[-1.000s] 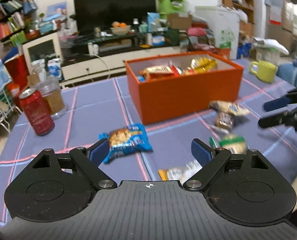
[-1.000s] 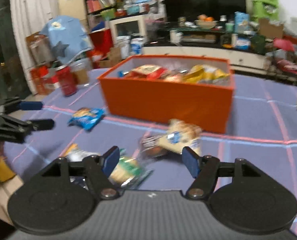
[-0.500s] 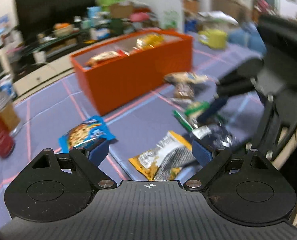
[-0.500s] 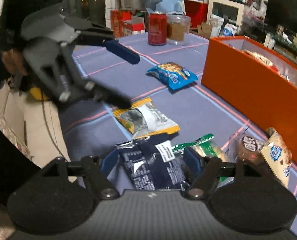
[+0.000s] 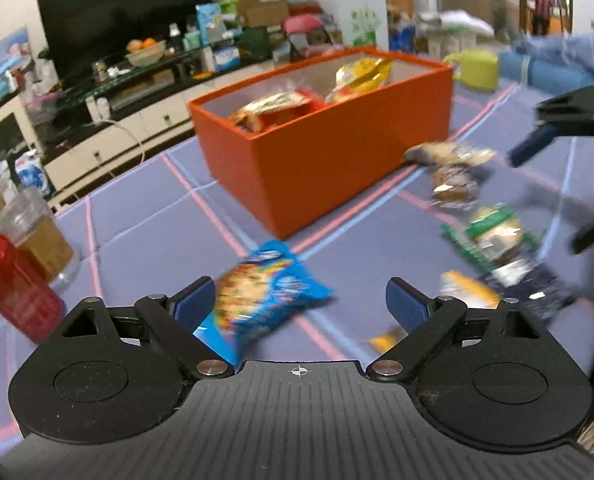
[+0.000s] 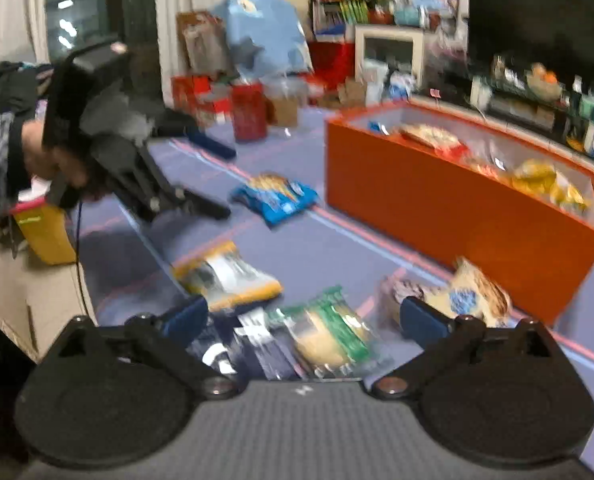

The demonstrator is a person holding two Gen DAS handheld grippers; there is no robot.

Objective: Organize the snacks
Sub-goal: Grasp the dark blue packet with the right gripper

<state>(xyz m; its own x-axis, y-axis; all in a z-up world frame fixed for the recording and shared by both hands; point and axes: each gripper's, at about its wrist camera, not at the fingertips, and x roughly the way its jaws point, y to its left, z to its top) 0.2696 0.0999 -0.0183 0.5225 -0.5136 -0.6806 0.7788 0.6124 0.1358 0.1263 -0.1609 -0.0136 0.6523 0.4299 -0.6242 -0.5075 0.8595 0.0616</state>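
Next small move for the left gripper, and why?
Probably ease the left gripper forward and down over the blue cookie packet, then close. Its jaws stand open, and the packet lies loose on the purple tablecloth, partly between them, outside the orange box. Nothing is gripped yet.

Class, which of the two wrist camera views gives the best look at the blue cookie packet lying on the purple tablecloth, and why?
The left wrist view: the blue cookie packet lies close, large, between the open left gripper fingers, untouched. The right wrist view shows the same packet whole but small, farther off and blurred, near the orange box.
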